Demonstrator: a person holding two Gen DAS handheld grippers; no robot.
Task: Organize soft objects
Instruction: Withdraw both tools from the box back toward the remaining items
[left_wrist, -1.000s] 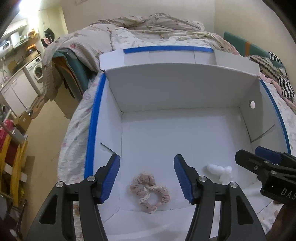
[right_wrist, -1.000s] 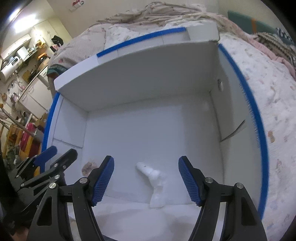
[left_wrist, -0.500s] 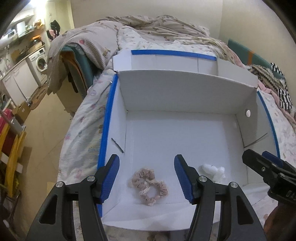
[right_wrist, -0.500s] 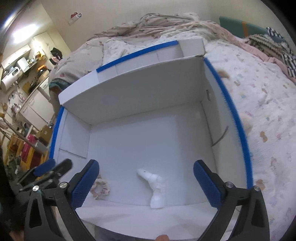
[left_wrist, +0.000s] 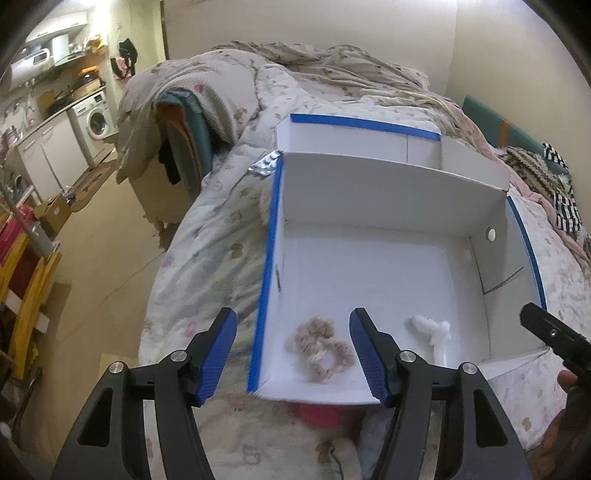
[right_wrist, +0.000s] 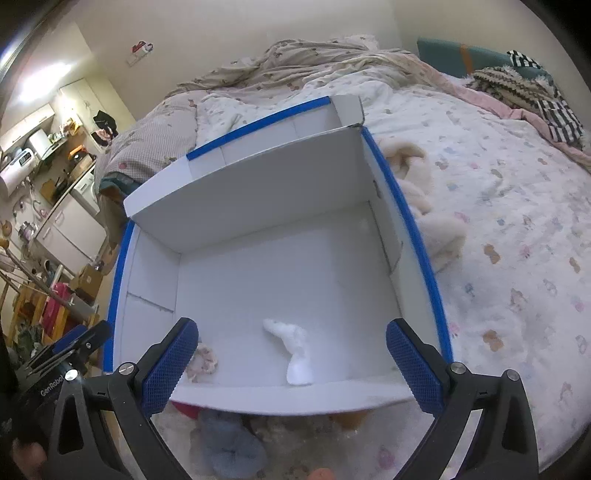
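Scrunchie (left_wrist: 322, 349), pink and ruffled, lies on the floor of the white box (left_wrist: 388, 192) near its front left corner; a white sock (right_wrist: 293, 349) lies well apart to its right, also near the front wall. That makes two soft things inside. The box sits on the bed (right_wrist: 517, 221), its side rims edged with blue tape (left_wrist: 266, 266), and its rear flap stands upright. Outside the front wall lie a grey cloth (right_wrist: 231, 446) and something red (left_wrist: 319, 411), partly hidden. A cream plush (right_wrist: 424, 206) rests against the right wall. Left tongs (left_wrist: 293, 356) stand wide and empty above the front left corner; right tongs (right_wrist: 291, 369) stand wider, empty, above the front wall. Most of the box floor behind both items is bare.
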